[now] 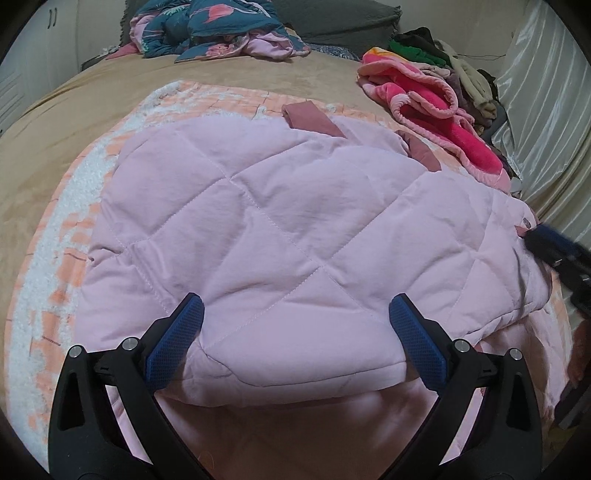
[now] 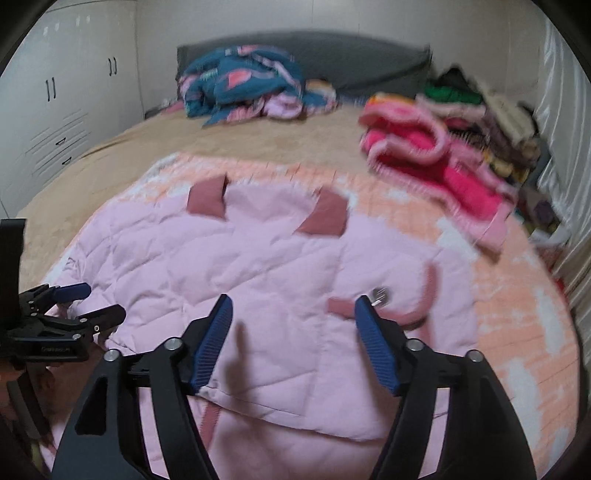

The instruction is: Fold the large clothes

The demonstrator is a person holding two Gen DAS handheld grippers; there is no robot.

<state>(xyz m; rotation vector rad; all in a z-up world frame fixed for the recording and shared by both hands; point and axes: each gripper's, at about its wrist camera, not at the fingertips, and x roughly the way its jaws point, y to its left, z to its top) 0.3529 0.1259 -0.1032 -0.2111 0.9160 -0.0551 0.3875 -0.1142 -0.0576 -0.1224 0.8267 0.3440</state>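
A pale pink quilted jacket [image 1: 280, 229] lies folded on a peach and white blanket [image 1: 66, 229] on the bed. It also shows in the right wrist view [image 2: 258, 280], with dark pink cuffs [image 2: 207, 199] at its far edge. My left gripper [image 1: 295, 314] is open, its jaws wide apart over the jacket's near folded edge, holding nothing. My right gripper [image 2: 293, 306] is open above the jacket's near right part, empty. The left gripper [image 2: 85, 302] appears at the left edge of the right wrist view, and the right gripper [image 1: 554, 247] at the right edge of the left wrist view.
A bright pink fleece garment [image 1: 436, 114] lies at the far right with a heap of mixed clothes [image 1: 458, 70] behind it. A teal and pink duvet [image 1: 218, 29] is bunched at the bed's head. White wardrobes [image 2: 62, 103] stand at the left, a curtain [image 1: 546, 122] at the right.
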